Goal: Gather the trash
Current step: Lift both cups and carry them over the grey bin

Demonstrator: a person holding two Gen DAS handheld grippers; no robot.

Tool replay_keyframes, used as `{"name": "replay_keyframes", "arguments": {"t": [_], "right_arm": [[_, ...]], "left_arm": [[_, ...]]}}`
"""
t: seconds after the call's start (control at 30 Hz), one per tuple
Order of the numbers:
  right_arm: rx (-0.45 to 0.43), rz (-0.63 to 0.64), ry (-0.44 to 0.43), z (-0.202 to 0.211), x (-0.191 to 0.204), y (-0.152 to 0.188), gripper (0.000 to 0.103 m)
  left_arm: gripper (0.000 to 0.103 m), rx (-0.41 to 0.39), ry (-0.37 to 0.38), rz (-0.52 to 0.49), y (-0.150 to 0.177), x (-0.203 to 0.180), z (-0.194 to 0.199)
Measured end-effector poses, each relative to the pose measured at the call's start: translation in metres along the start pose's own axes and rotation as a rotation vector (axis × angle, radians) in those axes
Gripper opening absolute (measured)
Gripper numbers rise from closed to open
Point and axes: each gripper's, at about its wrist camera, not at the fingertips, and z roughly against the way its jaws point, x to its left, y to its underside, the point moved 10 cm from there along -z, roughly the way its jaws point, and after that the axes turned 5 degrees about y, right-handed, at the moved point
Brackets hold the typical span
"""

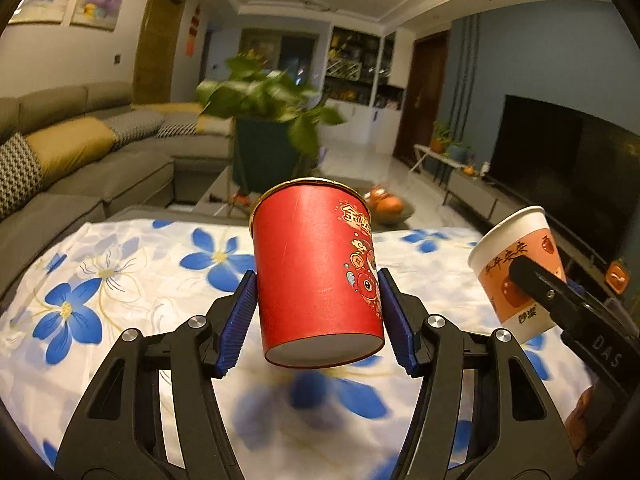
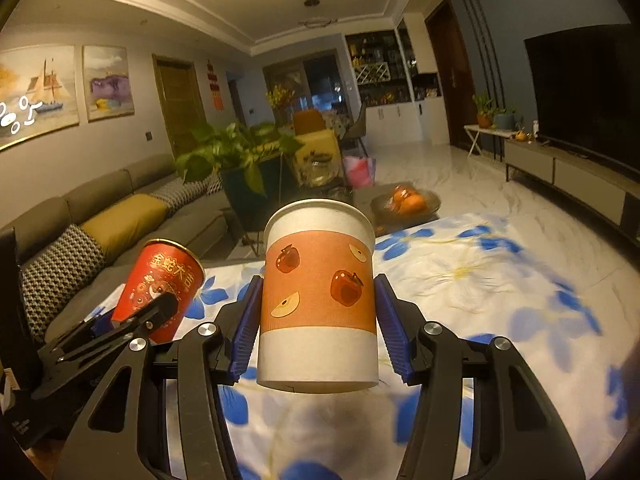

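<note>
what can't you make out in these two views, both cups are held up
- Inside of the red cup: left wrist view looks at its side and base; rim faces away.
- Inside of the white cup: same in the right wrist view.
- Trash bin: in neither view.
- Cloth under the cups: motion-blurred, partly hidden by the left hand-held gripper and right hand-held gripper.
- Fruit in the bowl: too small to identify.

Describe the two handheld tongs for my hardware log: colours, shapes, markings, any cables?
The left tongs and right tongs look alike: matte black plastic frames with triangular cut-outs, jointed linkage arms and round silver pivot bolts. Each finger carries a ribbed blue rubber pad. White letters "DAS" are printed on the right tongs' black body. No cables or sleeves show.
</note>
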Motion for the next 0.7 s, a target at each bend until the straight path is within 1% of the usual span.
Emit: {"name": "replay_keyframes", "arguments": {"t": [0.07,0.13,0.2,0.27,0.3,0.33,0.4,0.43,0.5,0.6,0.7], "right_arm": [[-0.024,-0.011,0.013,0.021,-0.013,-0.002,0.054],[-0.060,-0.022,0.046,0.053,-0.038,-0.006,0.054],[-0.085,-0.034,0.073,0.075,-0.056,-0.007,0.054],[-0.118,-0.047,0.126,0.105,-0.085,-0.010,0.054],[-0.128,-0.052,0.145,0.115,-0.096,-0.011,0.054],[-0.140,-0.056,0.175,0.130,-0.112,-0.010,0.054],[-0.159,-0.062,0.245,0.153,-0.143,-0.009,0.054],[-0.170,-0.077,0.286,0.167,-0.164,-0.008,0.054],[-0.184,-0.100,0.350,0.187,-0.195,-0.006,0.054],[-0.193,-0.141,0.419,0.207,-0.236,0.000,0.054],[-0.203,-0.166,0.465,0.219,-0.262,0.004,0.054]], "left_arm": [[0.059,-0.017,0.040,-0.027,0.000,-0.029,0.016],[0.059,-0.025,0.081,-0.051,0.002,-0.057,0.029],[0.059,-0.035,0.133,-0.085,0.005,-0.093,0.042],[0.059,-0.039,0.180,-0.109,0.008,-0.124,0.050],[0.059,-0.037,0.218,-0.122,0.011,-0.146,0.055],[0.059,-0.035,0.242,-0.131,0.015,-0.160,0.058],[0.059,-0.034,0.295,-0.154,0.021,-0.193,0.063],[0.059,-0.033,0.333,-0.168,0.025,-0.217,0.066],[0.059,-0.024,0.391,-0.180,0.033,-0.249,0.067],[0.059,-0.019,0.478,-0.214,0.046,-0.303,0.068],[0.059,0.001,0.546,-0.246,0.061,-0.346,0.063]]}}
